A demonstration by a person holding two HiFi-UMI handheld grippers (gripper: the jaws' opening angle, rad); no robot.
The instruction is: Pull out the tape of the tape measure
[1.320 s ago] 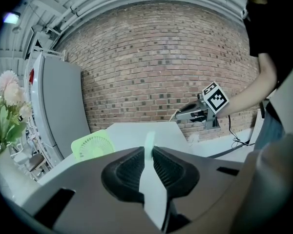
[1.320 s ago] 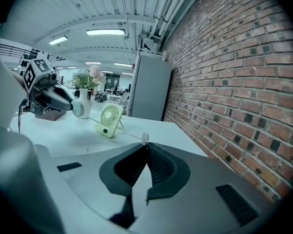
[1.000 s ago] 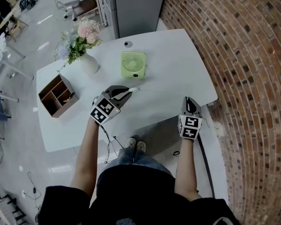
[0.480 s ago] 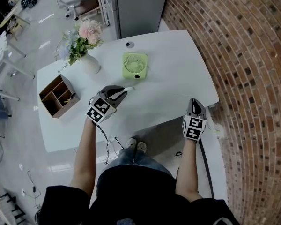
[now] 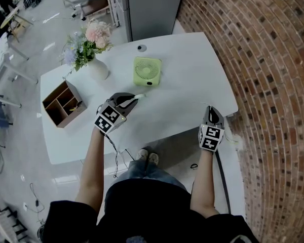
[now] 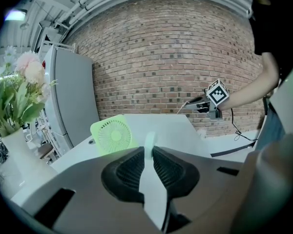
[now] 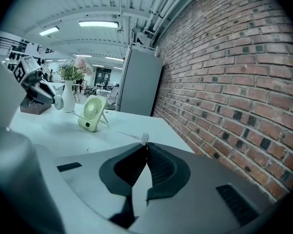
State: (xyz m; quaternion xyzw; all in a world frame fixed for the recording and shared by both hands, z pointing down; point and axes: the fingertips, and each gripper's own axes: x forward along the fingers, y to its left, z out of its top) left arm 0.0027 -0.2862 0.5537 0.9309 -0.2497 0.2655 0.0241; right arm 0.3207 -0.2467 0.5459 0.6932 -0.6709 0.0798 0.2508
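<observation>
My left gripper (image 5: 134, 99) is shut on the white tape measure case (image 6: 150, 143), which stands edge-on between its pads above the middle of the white table (image 5: 182, 80). The right gripper (image 5: 211, 111) hangs over the table's near right edge, shut on the small tip of the tape (image 7: 145, 138). From that tip the thin tape (image 7: 124, 132) runs back across the table toward the left gripper (image 7: 39, 94) and the case (image 7: 58, 102). In the left gripper view the right gripper (image 6: 198, 103) shows far off in front of the brick wall.
A green desk fan (image 5: 146, 71) stands behind the left gripper. A white vase of flowers (image 5: 93, 67) and a brown wooden organiser (image 5: 63, 103) sit at the table's left. A brick wall (image 5: 273, 85) runs close along the right, and a grey cabinet (image 5: 152, 6) stands behind the table.
The right gripper has moved a little further right and toward me with the tape tip. The left gripper shifted slightly left. The two grippers stand further apart.
</observation>
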